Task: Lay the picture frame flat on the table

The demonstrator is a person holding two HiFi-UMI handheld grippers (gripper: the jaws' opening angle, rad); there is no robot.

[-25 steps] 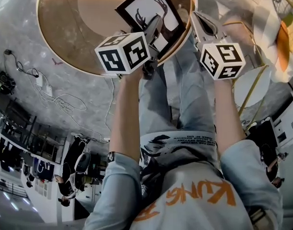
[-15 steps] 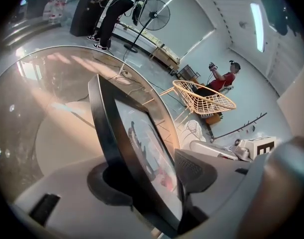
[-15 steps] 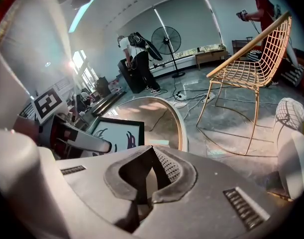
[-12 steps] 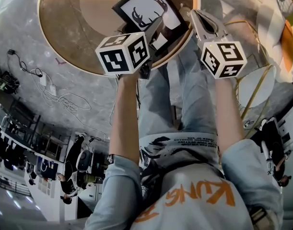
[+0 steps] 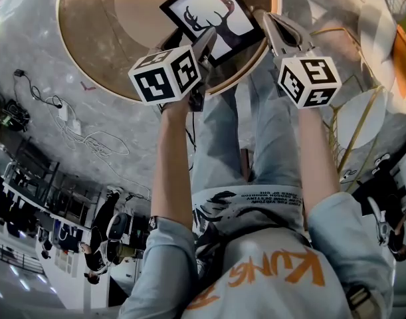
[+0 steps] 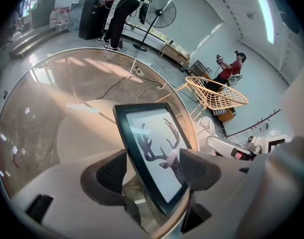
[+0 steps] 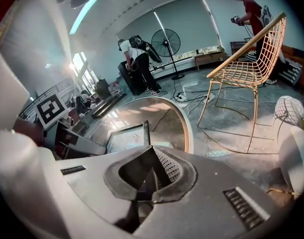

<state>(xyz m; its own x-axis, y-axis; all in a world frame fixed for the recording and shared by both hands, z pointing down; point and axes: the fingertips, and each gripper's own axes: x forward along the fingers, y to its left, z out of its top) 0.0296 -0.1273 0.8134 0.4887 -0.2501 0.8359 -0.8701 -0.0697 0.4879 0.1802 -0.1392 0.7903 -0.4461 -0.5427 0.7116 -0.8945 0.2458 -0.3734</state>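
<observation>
The black picture frame (image 5: 212,15) with a deer-antler print lies face up on the round glass table (image 5: 103,38), close to its near edge. My left gripper (image 5: 206,45) is at the frame's near corner. In the left gripper view the frame (image 6: 152,148) runs between the two pads, whose jaws are opening and stand clear of it on both sides. My right gripper (image 5: 266,22) hovers just right of the frame, at the table's rim. Its jaws (image 7: 151,176) are shut with nothing in them, and the frame (image 7: 124,141) shows to their left.
A gold wire chair (image 7: 246,68) stands on the floor to the right of the table. Cables (image 5: 76,131) trail over the floor on the left. A standing fan (image 7: 166,41) and several people are farther back in the room.
The left jaws have gone from shut on the frame to wide apart. The frame has dropped from a tilt to lying face up on the table. The right gripper has hardly moved.
</observation>
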